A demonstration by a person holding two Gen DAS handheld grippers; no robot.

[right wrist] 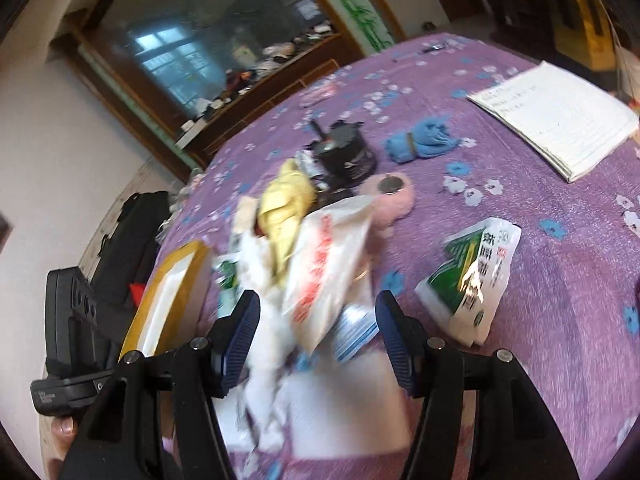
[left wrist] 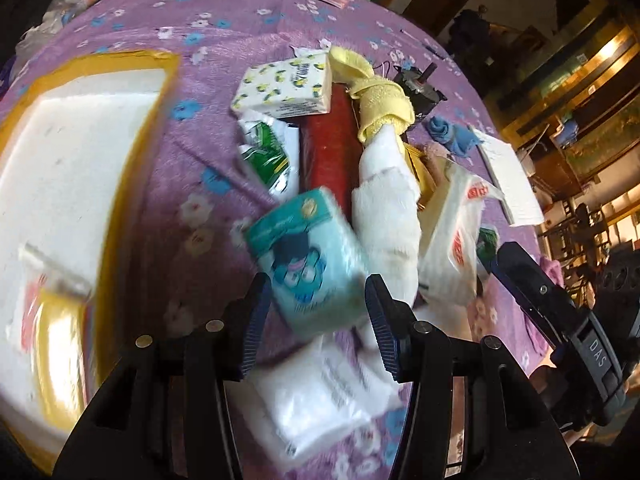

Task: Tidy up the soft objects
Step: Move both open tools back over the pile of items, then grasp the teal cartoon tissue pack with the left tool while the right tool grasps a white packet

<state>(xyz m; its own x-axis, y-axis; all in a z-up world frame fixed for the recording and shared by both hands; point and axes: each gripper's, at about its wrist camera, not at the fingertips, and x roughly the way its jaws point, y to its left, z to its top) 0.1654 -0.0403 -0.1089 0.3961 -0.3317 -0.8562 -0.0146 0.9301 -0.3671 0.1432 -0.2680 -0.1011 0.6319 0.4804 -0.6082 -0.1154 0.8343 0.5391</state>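
Both grippers hang over a fuzzy purple floral cloth (left wrist: 224,8) heaped with soft goods. The left gripper (left wrist: 318,328) gapes wide, its ribbed blue pads clear of the glossy teal tissue pack (left wrist: 308,256) lying between them. The right gripper (right wrist: 318,338) is equally wide, gripping nothing, above a crinkly white bag (right wrist: 324,264). A plush white toy (left wrist: 384,216) with a yellow terry wrap (left wrist: 380,100) lies mid-pile. A white foam box (left wrist: 72,184), taped yellow, sits left.
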